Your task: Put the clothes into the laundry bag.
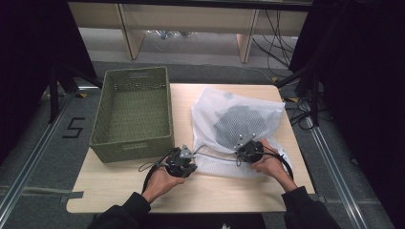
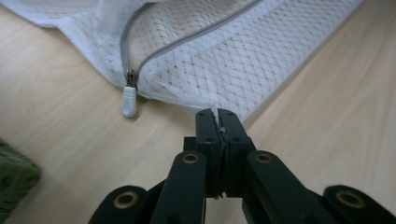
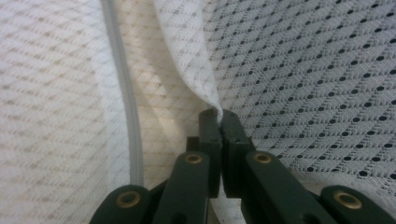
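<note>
Black jaws of the left gripper (image 2: 218, 114) stand pressed together on the near corner of a white mesh laundry bag (image 2: 224, 56), pinching a fold of its netting just above the pale wooden table (image 2: 327, 107). Beside that pinch, a grey zipper (image 2: 187, 39) runs along the bag's edge and ends at a white plastic pull tab (image 2: 129, 100) lying on the wood.

Farther along the same edge, the right gripper (image 3: 219, 115) is likewise clamped on a raised fold of the white netting, with the grey zipper line just to one side of it.

Seen from the high view, the white mesh laundry bag (image 1: 239, 124) lies flat on the right half of the table (image 1: 229, 191), a dark grey round item (image 1: 239, 125) showing through its mesh. Both hands hold their grippers at the bag's near edge, the left gripper (image 1: 184, 161) at its near left corner, the right gripper (image 1: 248, 150) near the middle.

An olive green woven basket (image 1: 133, 143) sits on the table's left half, just beside the bag.
</note>
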The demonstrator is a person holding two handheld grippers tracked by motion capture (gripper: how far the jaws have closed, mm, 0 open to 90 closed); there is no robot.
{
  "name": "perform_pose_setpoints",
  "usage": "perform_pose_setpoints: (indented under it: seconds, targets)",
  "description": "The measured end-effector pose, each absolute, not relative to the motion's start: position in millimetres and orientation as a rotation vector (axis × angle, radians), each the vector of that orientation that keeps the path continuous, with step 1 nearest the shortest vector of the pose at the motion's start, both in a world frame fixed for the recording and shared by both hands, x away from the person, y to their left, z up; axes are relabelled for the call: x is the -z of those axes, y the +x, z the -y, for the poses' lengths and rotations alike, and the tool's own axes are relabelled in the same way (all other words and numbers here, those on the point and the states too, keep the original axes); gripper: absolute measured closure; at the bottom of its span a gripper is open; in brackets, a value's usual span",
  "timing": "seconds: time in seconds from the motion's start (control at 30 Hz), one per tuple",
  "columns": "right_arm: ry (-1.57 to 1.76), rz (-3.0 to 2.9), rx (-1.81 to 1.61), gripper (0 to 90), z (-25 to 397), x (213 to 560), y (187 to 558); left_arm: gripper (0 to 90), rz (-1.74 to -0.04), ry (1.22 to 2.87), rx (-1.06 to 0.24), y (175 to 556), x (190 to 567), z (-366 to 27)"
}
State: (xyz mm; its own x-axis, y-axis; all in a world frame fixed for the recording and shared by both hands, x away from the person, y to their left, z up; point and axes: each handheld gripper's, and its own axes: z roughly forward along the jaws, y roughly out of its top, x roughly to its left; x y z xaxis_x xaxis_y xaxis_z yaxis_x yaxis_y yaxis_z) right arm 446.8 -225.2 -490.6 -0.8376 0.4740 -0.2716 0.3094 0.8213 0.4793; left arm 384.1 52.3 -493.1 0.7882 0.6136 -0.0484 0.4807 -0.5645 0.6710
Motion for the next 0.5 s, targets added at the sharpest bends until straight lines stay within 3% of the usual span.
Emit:
perform_pose_setpoints:
  seconds: [0.17, 0.27, 0.43, 0.5]
  targets:
    - [0.589, -2.625, -0.602, 89.6, 226.4, 491.5, 441.7, 86.9, -0.783, 2.29, -0.189, 373.3, 499.3, -46.6]
    - [0.603, -2.626, -0.62, 87.9, 229.0, 493.3, 441.9, 81.4, -0.8, 2.261, -0.175, 373.5, 497.4, -48.7]
    - [0.646, -2.621, -0.685, 78.1, 231.6, 487.7, 435.7, 58.5, -0.868, 2.193, -0.244, 376.5, 488.0, -60.0]
    - [0.699, -2.581, -0.75, 68.7, 231.7, 485.1, 431.6, 51.6, -0.882, 2.174, -0.253, 376.1, 484.2, -63.0]
